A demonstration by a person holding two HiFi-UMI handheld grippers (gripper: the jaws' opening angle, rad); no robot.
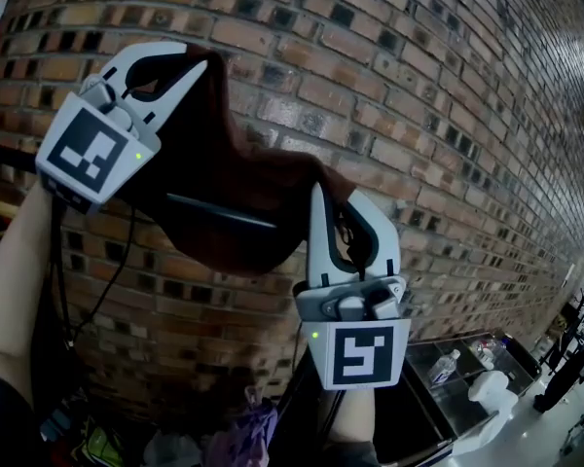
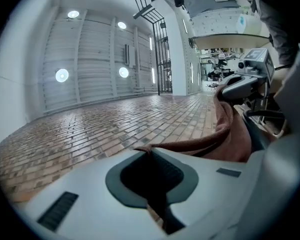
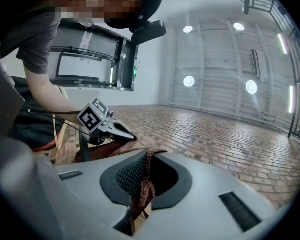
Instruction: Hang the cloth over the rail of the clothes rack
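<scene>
- Head view: I'm looking down on a brick floor in red-brown courses that fills almost the whole frame. At the lower right edge, a clear bottle lies on a grey surface.
- Head view: the dark reddish-brown cloth is raised above the bricks, strung between the left tool at upper left and the right tool lower and further right. A dark bar crosses in front of the sagging middle. I cannot tell whether the cloth touches it.
- Head view: the only print I can make out is the black-and-white square marker on each tool's cube.
- Left tool view: the same bricks run back to a pale panelled wall with round lights and a black barred gate. The left tool is clamped shut on a corner of the cloth, which stretches away to the right, up to the right tool.
- Right tool view: bricks and the lit white wall again. The right tool is closed tight, with a frayed edge of the cloth pinched between its ribbed pads. Off to the left the left tool holds the far end. A small green sign on the wall is too small to read.
</scene>
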